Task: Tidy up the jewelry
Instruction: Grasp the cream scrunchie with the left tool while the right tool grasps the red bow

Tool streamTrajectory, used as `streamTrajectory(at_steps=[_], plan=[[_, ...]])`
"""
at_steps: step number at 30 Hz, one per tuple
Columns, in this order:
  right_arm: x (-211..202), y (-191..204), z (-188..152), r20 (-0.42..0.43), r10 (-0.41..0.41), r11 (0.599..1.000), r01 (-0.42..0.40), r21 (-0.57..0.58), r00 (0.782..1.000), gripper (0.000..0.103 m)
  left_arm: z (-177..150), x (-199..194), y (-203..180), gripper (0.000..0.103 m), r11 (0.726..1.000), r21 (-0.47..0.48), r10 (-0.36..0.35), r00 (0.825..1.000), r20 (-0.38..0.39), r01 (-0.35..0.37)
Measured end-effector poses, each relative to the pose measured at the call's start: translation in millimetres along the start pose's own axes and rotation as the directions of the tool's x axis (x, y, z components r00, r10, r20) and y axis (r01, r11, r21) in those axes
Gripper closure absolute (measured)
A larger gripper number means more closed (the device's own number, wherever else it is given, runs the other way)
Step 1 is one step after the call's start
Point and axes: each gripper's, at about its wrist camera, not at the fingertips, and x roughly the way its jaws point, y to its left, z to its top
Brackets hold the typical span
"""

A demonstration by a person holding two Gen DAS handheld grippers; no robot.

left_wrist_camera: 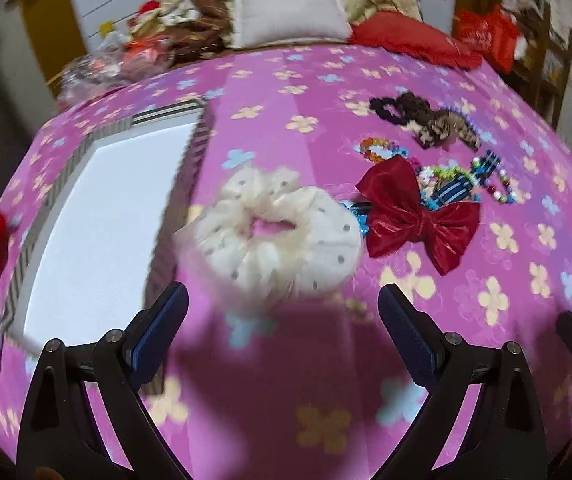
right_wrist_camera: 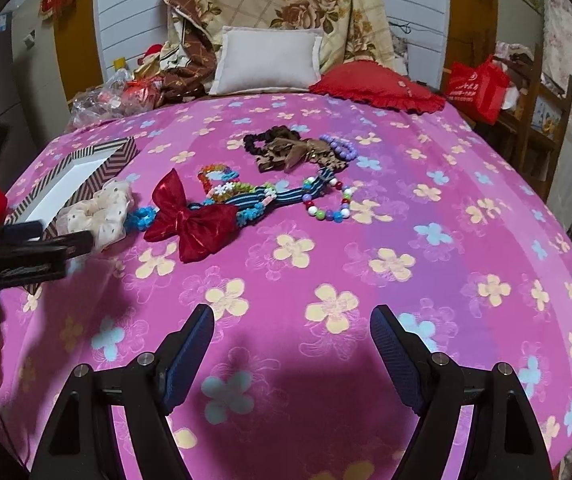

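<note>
A cream dotted scrunchie (left_wrist_camera: pixel 277 232) (right_wrist_camera: pixel 97 208) lies on the pink flowered bedspread (right_wrist_camera: pixel 426 280), against the right wall of a striped box (left_wrist_camera: pixel 97 216) (right_wrist_camera: pixel 73 180) with a white inside. My left gripper (left_wrist_camera: pixel 283 294) (right_wrist_camera: pixel 45 244) is open just short of the scrunchie, with nothing between its fingers. To the right lie a red bow (left_wrist_camera: pixel 418 216) (right_wrist_camera: pixel 189 216), a blue striped ribbon (right_wrist_camera: pixel 286 196), bead bracelets (left_wrist_camera: pixel 382 148) (right_wrist_camera: pixel 330 204), a purple bracelet (right_wrist_camera: pixel 342 146) and brown hair ties (left_wrist_camera: pixel 442 128) (right_wrist_camera: pixel 286 152). My right gripper (right_wrist_camera: pixel 292 340) hangs open over bare bedspread, well short of the pile.
A white pillow (right_wrist_camera: pixel 269 60), a red cushion (right_wrist_camera: pixel 374 86) and a folded floral quilt (right_wrist_camera: pixel 286 4) lie at the head of the bed. Plastic bags (right_wrist_camera: pixel 101 100) sit at the back left. A red bag (right_wrist_camera: pixel 478 88) and wooden shelves (right_wrist_camera: pixel 546 112) stand to the right.
</note>
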Motion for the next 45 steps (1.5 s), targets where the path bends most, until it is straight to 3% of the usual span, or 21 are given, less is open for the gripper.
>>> streamTrajectory(at_steps=[6,8,9,11,13,14,16,19,24,27,30,32,34,38,45], plan=[[12.9,1.9,2.0,-0.021,0.019,1.0,-0.018,0.001,1.0,0.024,13.8,38.5,0.5,0.007,0.998,0.031,-0.048,0.997,-0.057,0.05],[16.1,2.2,2.1,-0.026,0.019,1.0,-0.019,0.002,0.999,0.024,14.6,46.6,2.5,0.014,0.998,0.024,-0.061,0.996,-0.069,0.062],[18.7,2.4,1.9,-0.031,0.022,1.0,-0.022,0.005,0.999,0.024,15.0,52.3,3.0,0.024,0.997,0.023,-0.069,0.994,-0.084,0.071],[22.4,2.9,1.4,-0.04,0.036,0.999,-0.035,0.01,0.999,0.024,15.1,54.6,5.8,0.035,0.996,0.007,-0.083,0.994,-0.077,0.084],[26.2,3.9,3.6,-0.047,0.058,0.998,-0.057,0.016,0.997,0.024,15.6,53.2,8.2,0.07,0.997,-0.009,-0.076,0.994,-0.073,0.076],[27.4,4.4,5.9,-0.048,0.071,0.997,-0.071,0.019,0.996,0.024,15.6,52.8,10.1,0.081,0.997,-0.021,-0.07,0.995,-0.076,0.069],[31.3,7.3,13.9,-0.05,0.117,0.993,-0.116,0.02,0.992,0.024,14.3,48.8,16.8,0.088,0.994,-0.063,-0.098,0.992,-0.075,0.094],[41.5,14.8,35.6,-0.055,0.214,0.977,-0.214,0.005,0.975,0.025,12.5,30.3,27.4,0.089,0.98,-0.141,-0.151,0.987,-0.053,0.142],[68.6,39.6,69.6,-0.089,0.295,0.951,-0.301,-0.072,0.951,0.04,-0.4,-6.6,36.0,0.089,0.96,-0.192,-0.205,0.979,0.004,0.202],[90.0,59.5,78.6,-0.136,0.321,0.933,-0.337,-0.125,0.937,0.041,-7.5,-23.4,40.0,0.089,0.953,-0.203,-0.223,0.974,0.033,0.225],[110.1,74.8,80.8,-0.172,0.299,0.93,-0.327,-0.167,0.939,0.042,-15.6,-33.6,47.0,0.089,0.942,-0.226,-0.241,0.969,0.05,0.246],[120.8,81.8,79.4,-0.191,0.271,0.933,-0.307,-0.19,0.943,0.051,-19.2,-38.6,52.1,0.089,0.938,-0.236,-0.246,0.967,0.059,0.253],[123.4,84.8,79.0,-0.186,0.247,0.938,-0.283,-0.201,0.951,0.075,-23.9,-43.5,56.9,0.089,0.936,-0.243,-0.246,0.967,0.07,0.256],[117.3,84.8,79.3,-0.216,0.253,0.941,-0.292,-0.173,0.943,0.095,-28.9,-54.3,65.7,0.089,0.926,-0.266,-0.25,0.964,0.096,0.267],[65.9,88.5,77.6,-0.173,0.273,0.933,-0.304,-0.19,0.946,0.097,-40.8,-91.1,80.2,0.089,0.927,-0.284,-0.208,0.965,0.162,0.247]])
